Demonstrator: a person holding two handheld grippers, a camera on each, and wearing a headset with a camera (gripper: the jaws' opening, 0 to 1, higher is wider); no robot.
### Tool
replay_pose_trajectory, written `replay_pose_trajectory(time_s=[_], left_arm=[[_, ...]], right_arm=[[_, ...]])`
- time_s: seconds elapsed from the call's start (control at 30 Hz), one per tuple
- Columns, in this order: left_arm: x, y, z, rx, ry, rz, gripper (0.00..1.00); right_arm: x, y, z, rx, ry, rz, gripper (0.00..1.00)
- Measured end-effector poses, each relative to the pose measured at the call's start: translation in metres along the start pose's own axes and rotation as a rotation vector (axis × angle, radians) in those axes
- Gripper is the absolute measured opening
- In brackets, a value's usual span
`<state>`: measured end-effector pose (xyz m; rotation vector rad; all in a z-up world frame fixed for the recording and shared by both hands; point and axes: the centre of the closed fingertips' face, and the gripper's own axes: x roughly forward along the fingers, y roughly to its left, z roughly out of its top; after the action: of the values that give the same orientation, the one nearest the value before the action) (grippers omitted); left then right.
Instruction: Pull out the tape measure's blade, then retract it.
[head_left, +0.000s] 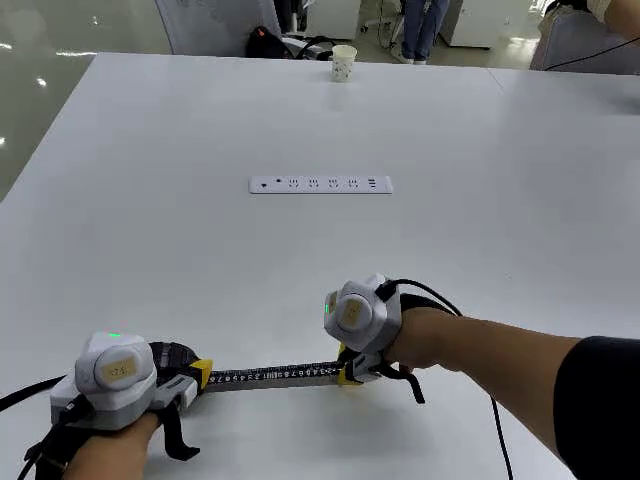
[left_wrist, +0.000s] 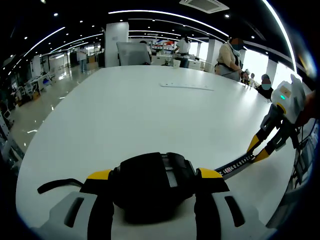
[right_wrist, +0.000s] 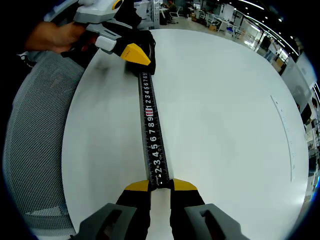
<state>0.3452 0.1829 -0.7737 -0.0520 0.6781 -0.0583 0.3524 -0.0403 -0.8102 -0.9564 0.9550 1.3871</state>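
**Blade out in a straight line between the two grippers**

The blade (right_wrist: 151, 125) lies drawn out of the case (head_left: 175, 355) and runs flat and low over the white tabletop (head_left: 300, 120), its printed numbers facing up. Its long axis runs side to side along the near part of the tabletop in the head view. The case is at the person's left end and the free tip at the right.

The left gripper (left_wrist: 155, 175) has its yellow-tipped jaws clamped on the black case, one on each flank, and the blade leaves the case to that gripper's right. The right gripper (right_wrist: 160, 185) has its jaws pinched shut on the low-numbered end of the blade (the end hook itself is hidden between them). From there the blade leads straight ahead to the case in the right gripper view.

The pull-out looks done or nearly so, which would leave the retraction. That move turns on this one line. The right gripper, being the one on the tip, would have to travel back along the blade's own axis toward the case, not across it, or the blade could buckle or twist.

A white power strip (head_left: 321, 184) lies well apart at mid-table. A paper cup (head_left: 343, 62) stands near the far edge, clear of the line.
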Motion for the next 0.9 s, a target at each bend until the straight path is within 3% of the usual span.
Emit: replay_pose_trajectory(time_s=[0.9], left_arm=[[0.0, 0.0, 0.0, -0.002, -0.001, -0.002, 0.61]], right_arm=[[0.003, 0.002, 0.013, -0.012, -0.019, 0.011, 0.1]])
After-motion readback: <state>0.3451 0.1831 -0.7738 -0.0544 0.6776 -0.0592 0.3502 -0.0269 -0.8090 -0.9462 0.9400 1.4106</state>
